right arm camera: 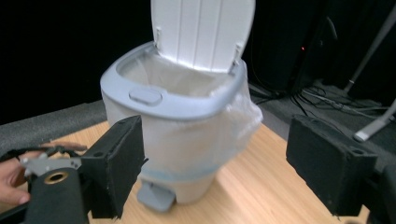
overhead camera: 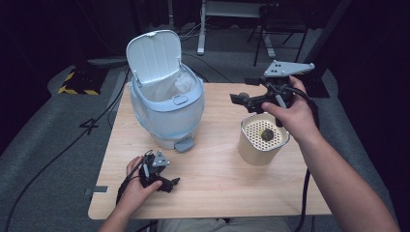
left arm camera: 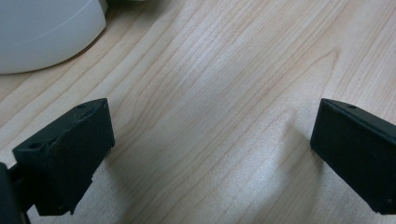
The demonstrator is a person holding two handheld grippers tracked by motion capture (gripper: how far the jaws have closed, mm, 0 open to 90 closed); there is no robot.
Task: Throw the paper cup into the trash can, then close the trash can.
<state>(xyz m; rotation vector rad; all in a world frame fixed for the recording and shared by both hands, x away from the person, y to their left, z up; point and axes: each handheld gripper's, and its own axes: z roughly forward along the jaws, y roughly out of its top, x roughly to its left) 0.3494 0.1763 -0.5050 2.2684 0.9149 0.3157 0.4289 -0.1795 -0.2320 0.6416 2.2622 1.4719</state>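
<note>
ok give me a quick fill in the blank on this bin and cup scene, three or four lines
1. The lid of the pale blue pedal bin stands ____.
2. Inside the cream cylindrical container lies a small dark ____ object.
3. The left gripper rests low over the light ____ table with its jaws apart.
4. The right gripper is held above the table, its jaws ____, gripping nothing.

Missing words: open; round; wooden; open
</note>
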